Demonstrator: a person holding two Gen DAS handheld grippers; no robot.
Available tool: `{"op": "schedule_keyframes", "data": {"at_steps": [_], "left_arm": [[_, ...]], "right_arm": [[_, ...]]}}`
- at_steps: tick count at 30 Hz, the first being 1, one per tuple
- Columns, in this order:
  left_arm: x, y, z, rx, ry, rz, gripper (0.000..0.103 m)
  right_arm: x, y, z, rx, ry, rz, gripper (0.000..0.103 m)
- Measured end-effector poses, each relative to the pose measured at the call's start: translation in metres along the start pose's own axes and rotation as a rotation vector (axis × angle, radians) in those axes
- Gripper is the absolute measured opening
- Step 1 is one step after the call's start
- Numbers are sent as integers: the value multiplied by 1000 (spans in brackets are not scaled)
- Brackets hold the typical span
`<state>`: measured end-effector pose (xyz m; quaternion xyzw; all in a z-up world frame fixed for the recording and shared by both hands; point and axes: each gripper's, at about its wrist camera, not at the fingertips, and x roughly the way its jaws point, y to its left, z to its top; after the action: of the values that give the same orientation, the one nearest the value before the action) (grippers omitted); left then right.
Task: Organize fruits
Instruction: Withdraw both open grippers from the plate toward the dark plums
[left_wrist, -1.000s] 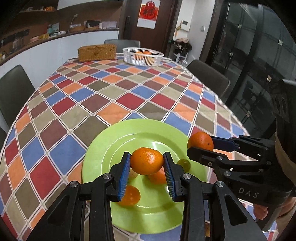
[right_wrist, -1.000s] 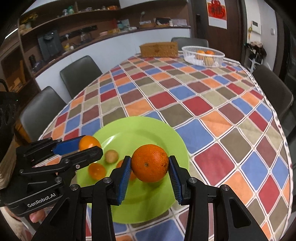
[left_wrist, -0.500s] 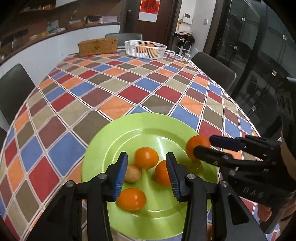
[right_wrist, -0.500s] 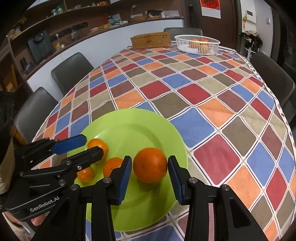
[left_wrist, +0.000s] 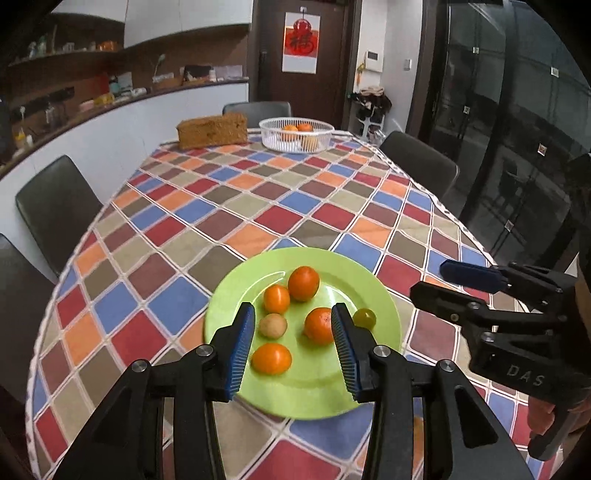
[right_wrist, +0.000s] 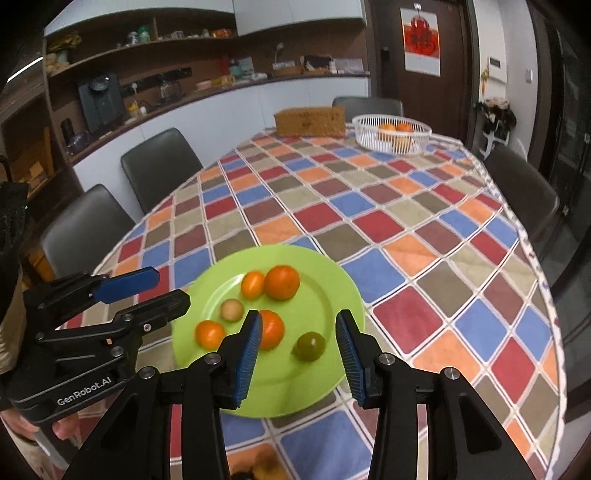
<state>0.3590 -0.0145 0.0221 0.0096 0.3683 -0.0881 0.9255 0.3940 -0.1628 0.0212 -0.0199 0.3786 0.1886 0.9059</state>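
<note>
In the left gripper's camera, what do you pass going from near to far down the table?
Green plate with fruit → bare checkered cloth → white basket with oranges, with the brown box beside it at about the same depth → grey chair at the far end.

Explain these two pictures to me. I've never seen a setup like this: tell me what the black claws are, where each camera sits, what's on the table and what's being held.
No robot here: a person holds a two-finger gripper in each hand, and each gripper carries a camera looking along its fingers. One picture comes from the left gripper, the other from the right gripper; each also shows its partner at the side. Both hover above a green plate with four orange fruits, a small tan one and a green one. Neither holds anything; the right jaws are opening. Farther along the checked tablecloth stand a white basket of oranges and a woven box.
</note>
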Motion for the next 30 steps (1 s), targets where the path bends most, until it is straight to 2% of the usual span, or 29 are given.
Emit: {"op": "schedule_keyframes", "data": {"at_steps": [2,8,12,15,18,20,30], "left_arm": [[-16,0,-3,-4,-26,5,45],[-55,-3,-14,-13,-56,32,51],[-80,-5,-25,5,-90,48,61],[-95,-5,-37,22,-105,58,62],[-104,-4,-46,22,-105,56,65],[-110,-3,-53,19,-107,61,66],[-122,8,-87,11,-88,73,70]], "right_arm": [[-15,4,-2,-5,-26,-3,49],[-50,19,-12,-34,-65,-25,49],[-66,28,-22,-41,-74,-27,49],[-77,35,-30,-48,-83,-36,49],[-85,41,-39,-44,-87,-31,49],[-89,46,-46,-41,-92,-31,56],[-93,66,-76,-23,-67,-38,56]]}}
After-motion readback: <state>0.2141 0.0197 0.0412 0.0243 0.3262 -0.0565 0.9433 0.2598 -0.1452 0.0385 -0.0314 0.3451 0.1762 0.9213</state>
